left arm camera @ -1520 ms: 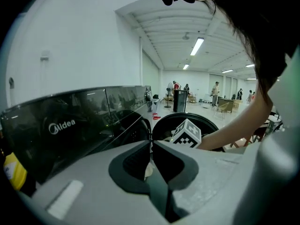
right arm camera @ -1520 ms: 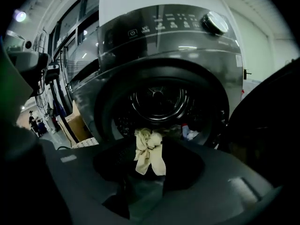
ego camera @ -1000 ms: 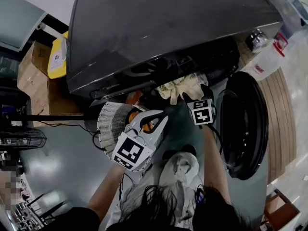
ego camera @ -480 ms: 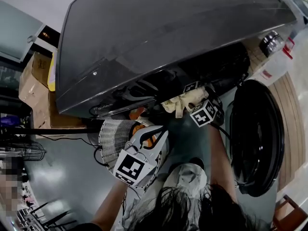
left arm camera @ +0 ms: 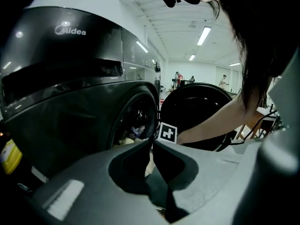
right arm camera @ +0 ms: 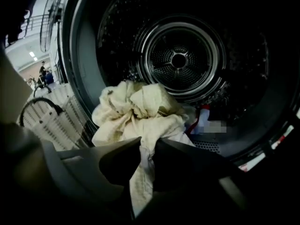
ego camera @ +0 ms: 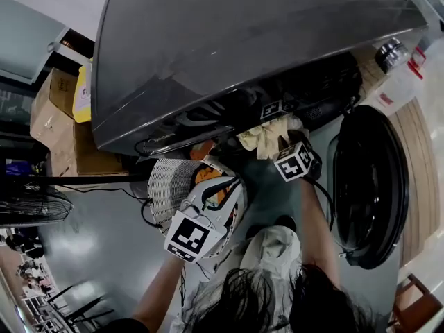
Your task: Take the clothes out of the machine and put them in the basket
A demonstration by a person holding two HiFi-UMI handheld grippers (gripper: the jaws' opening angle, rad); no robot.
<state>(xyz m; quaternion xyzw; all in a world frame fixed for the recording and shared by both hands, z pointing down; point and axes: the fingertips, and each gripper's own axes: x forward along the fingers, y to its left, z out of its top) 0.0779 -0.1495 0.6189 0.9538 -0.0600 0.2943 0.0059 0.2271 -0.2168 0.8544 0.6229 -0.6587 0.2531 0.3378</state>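
A cream cloth (right arm camera: 140, 109) bulges out of the dark machine's drum (right arm camera: 180, 60), and my right gripper (right arm camera: 147, 146) is shut on a hanging fold of it. In the head view the cream cloth (ego camera: 267, 134) sits at the machine's mouth, right in front of the right gripper (ego camera: 281, 143). My left gripper (ego camera: 220, 189) hovers shut over the white slatted basket (ego camera: 170, 186), with nothing between its jaws. The left gripper (left arm camera: 152, 142) looks towards the machine's opening (left arm camera: 133, 125). More laundry, red and blue (right arm camera: 202, 116), lies deeper in the drum.
The round machine door (ego camera: 368, 186) stands swung open at the right. An orange item (ego camera: 207, 175) lies in the basket. Cardboard boxes (ego camera: 59, 109) and a yellow container (ego camera: 82, 92) stand left of the machine. A black cable (ego camera: 104, 189) runs over the grey floor.
The right gripper and the cream cloth have stayed at the machine's mouth, shifting slightly to the right. The left gripper has barely moved above the basket.
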